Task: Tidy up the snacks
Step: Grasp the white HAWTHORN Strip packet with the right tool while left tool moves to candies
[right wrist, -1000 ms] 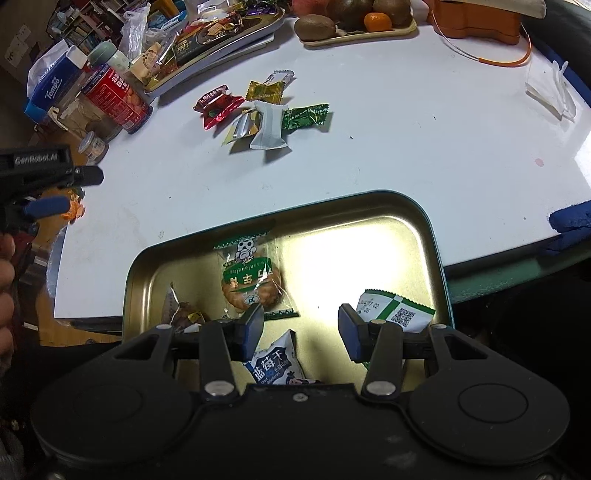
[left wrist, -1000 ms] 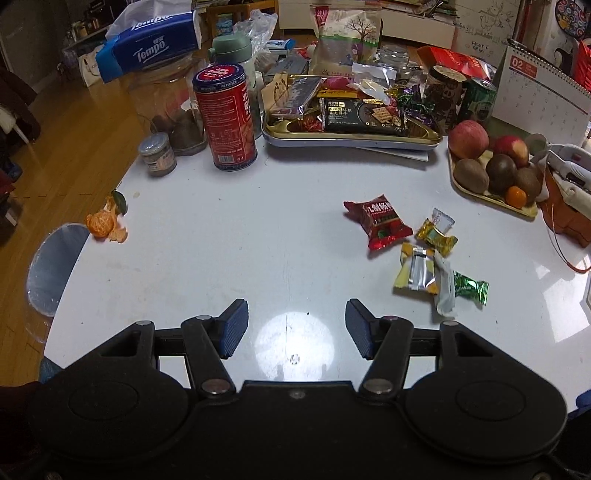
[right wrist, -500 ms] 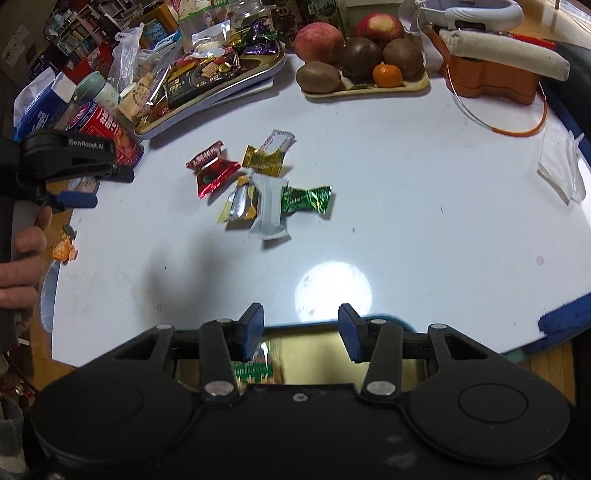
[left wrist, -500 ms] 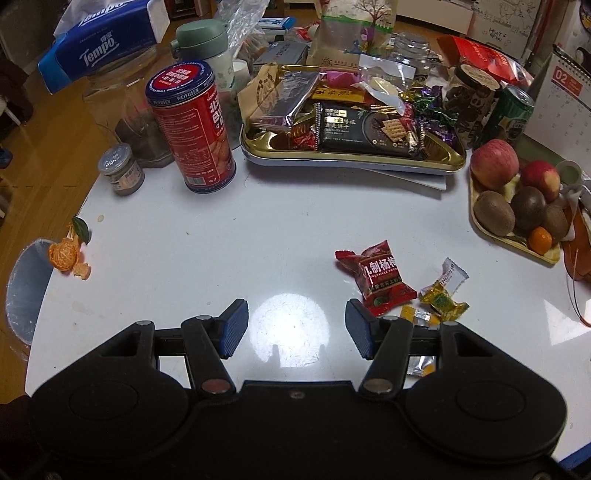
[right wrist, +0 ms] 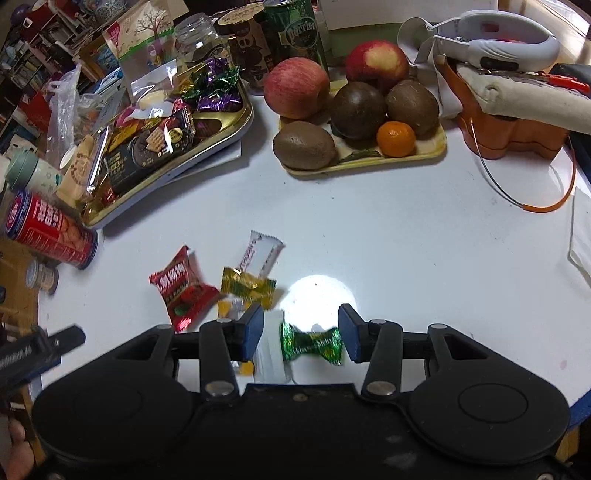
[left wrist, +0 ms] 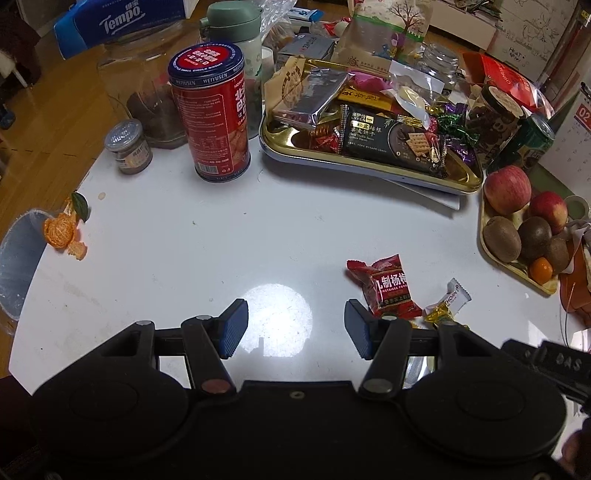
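Several loose snacks lie on the white table [right wrist: 388, 236]: a red packet [right wrist: 181, 291] [left wrist: 388, 288], a yellow candy [right wrist: 247, 286], a white-wrapped candy [right wrist: 260, 253] [left wrist: 456, 293] and a green candy [right wrist: 312, 343]. My right gripper [right wrist: 301, 332] is open above the table, and the green candy shows between its blue pads without being pressed. My left gripper [left wrist: 295, 328] is open over bare table, just left of the red packet. A gold tray [left wrist: 369, 158] [right wrist: 229, 125] full of snacks stands at the back.
A red biscuit tin [left wrist: 214, 114], a small jar [left wrist: 129, 147] and a green bottle [left wrist: 236, 33] stand back left. A fruit tray [right wrist: 369, 162] with apples and kiwis is at the back right, beside an orange object [right wrist: 509, 133]. Orange peel [left wrist: 61, 230] lies at the left edge.
My right gripper has moved forward from over a gold tray near the table edge to above the loose snacks. My left gripper has slid forward too, so the snacks now sit beside its right finger.
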